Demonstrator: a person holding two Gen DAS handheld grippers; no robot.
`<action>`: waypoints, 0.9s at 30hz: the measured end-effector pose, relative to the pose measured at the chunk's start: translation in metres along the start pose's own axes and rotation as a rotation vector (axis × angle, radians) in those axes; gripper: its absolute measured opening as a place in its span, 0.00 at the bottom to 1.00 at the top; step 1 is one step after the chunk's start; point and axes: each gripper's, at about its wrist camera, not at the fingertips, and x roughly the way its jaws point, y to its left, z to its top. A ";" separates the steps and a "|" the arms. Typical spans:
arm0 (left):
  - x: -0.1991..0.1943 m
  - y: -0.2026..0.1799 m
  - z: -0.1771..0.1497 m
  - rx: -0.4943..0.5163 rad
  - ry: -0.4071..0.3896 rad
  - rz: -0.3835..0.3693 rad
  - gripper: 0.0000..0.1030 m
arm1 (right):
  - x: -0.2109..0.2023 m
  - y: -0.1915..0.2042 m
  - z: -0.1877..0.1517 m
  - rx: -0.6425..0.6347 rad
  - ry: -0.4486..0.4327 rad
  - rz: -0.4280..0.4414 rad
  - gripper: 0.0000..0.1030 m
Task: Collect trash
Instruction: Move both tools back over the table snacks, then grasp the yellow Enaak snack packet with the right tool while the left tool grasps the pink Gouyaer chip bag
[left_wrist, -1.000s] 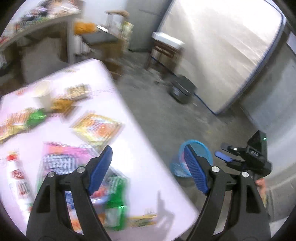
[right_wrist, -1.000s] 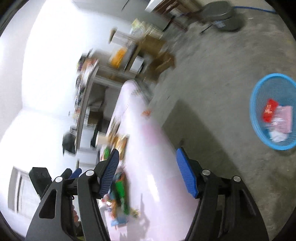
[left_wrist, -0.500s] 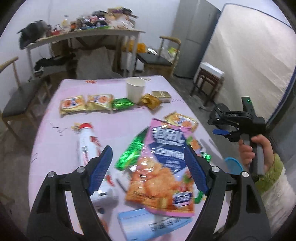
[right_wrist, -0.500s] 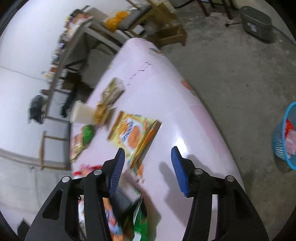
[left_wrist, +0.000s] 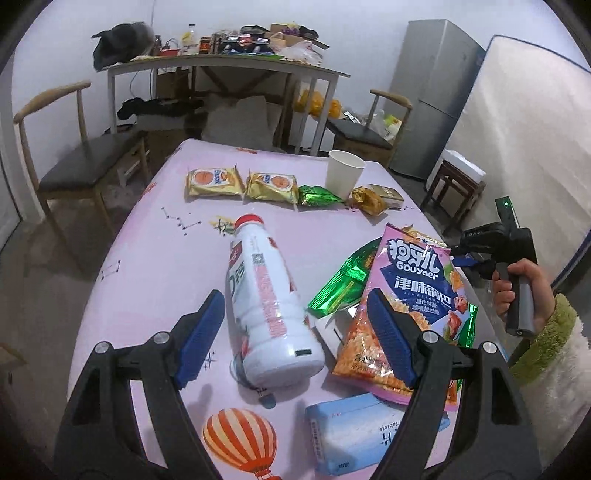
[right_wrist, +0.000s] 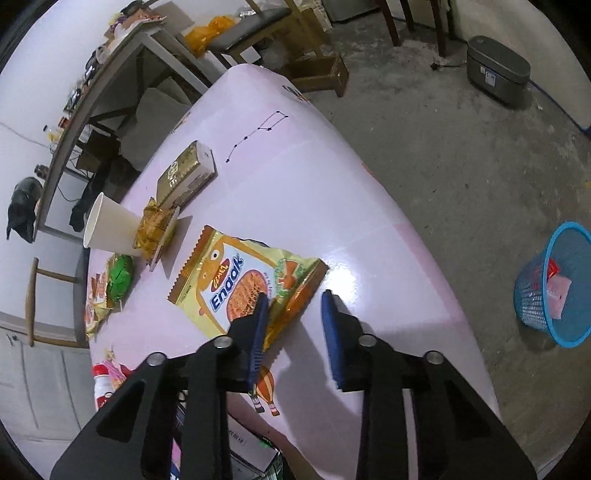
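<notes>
Left-wrist view: the left gripper (left_wrist: 295, 332) hangs over the pink table (left_wrist: 173, 266) with its jaws wide and nothing clamped. A smooth white plastic bottle (left_wrist: 267, 306) with a red cap lies on its side between the blue ribbed pads, touching neither. Right of it lie a glossy pink chip bag (left_wrist: 410, 295), a crinkled green foil wrapper (left_wrist: 343, 280) partly under that bag, and a pale blue tissue pack (left_wrist: 354, 432) at the near edge. Farther off stand a row of gold snack packs (left_wrist: 242, 182) and an upright white paper cup (left_wrist: 343, 173). At right, a hand (left_wrist: 524, 288) in a fleecy green-and-white sleeve grips the other tool's handle.

Right-wrist view: the right gripper (right_wrist: 295, 314) points steeply down at the table's right edge. Its jaws have just been closing and stand narrow, with the corner of a shiny yellow Enaak wrapper (right_wrist: 236, 280) between them; the pads do not yet press it. Only this view shows the blue mesh basket (right_wrist: 535, 306) on the concrete floor, well apart from the table, with red and pink trash inside.
</notes>
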 end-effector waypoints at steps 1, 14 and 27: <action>0.001 0.002 -0.002 -0.010 0.005 -0.008 0.73 | 0.002 0.003 0.001 -0.010 -0.003 -0.005 0.21; -0.002 0.003 -0.011 -0.029 -0.013 -0.063 0.73 | -0.015 0.003 -0.006 -0.072 -0.089 0.035 0.03; 0.020 0.010 0.007 -0.094 0.042 -0.061 0.73 | -0.014 -0.022 -0.010 0.030 0.005 0.188 0.12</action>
